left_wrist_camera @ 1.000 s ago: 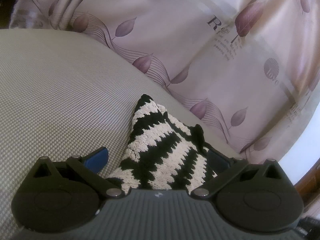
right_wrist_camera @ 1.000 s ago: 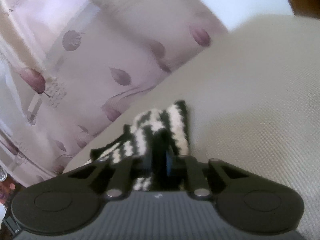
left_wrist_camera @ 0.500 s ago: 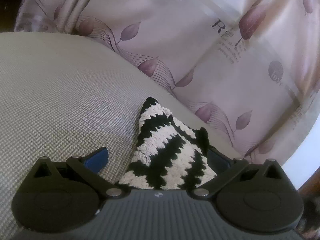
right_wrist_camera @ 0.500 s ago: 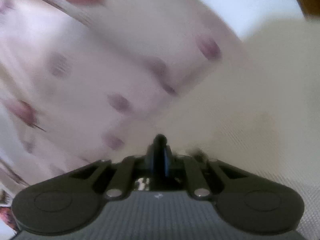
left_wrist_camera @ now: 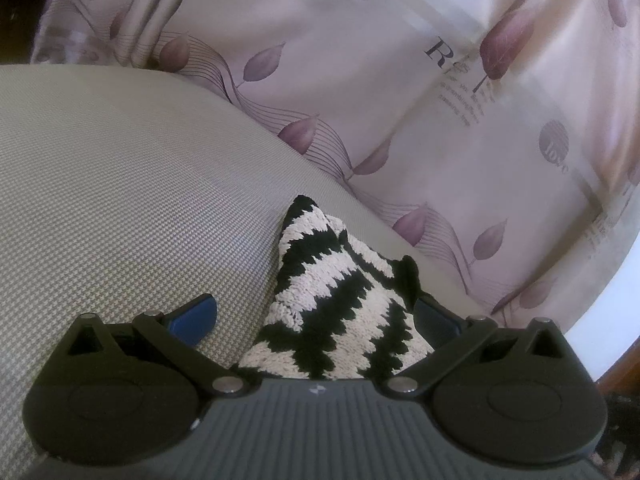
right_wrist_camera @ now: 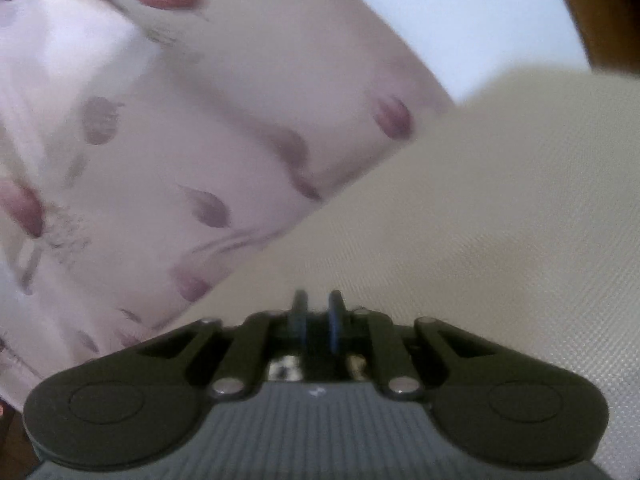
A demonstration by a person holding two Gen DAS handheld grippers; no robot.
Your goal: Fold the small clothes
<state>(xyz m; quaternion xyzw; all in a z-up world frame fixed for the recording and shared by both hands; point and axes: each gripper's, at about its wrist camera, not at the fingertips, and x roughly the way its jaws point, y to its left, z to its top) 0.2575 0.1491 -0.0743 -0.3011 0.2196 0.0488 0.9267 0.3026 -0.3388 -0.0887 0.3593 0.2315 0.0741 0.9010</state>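
A small black-and-white striped knit garment lies bunched on a beige woven cushion. My left gripper is open, its blue-padded fingers on either side of the garment, which rises to a point ahead. In the blurred right wrist view my right gripper has its fingers slightly apart with nothing between the tips. A scrap of striped knit shows low behind the fingers, under the gripper body.
A pale pink curtain with purple leaf prints hangs just behind the cushion and also shows in the right wrist view. A white wall and a brown wooden edge are at the right.
My right gripper was shut on the striped garment a second ago; it has let go, its fingers have parted slightly and the garment has dropped out of its view. The left gripper barely moved.
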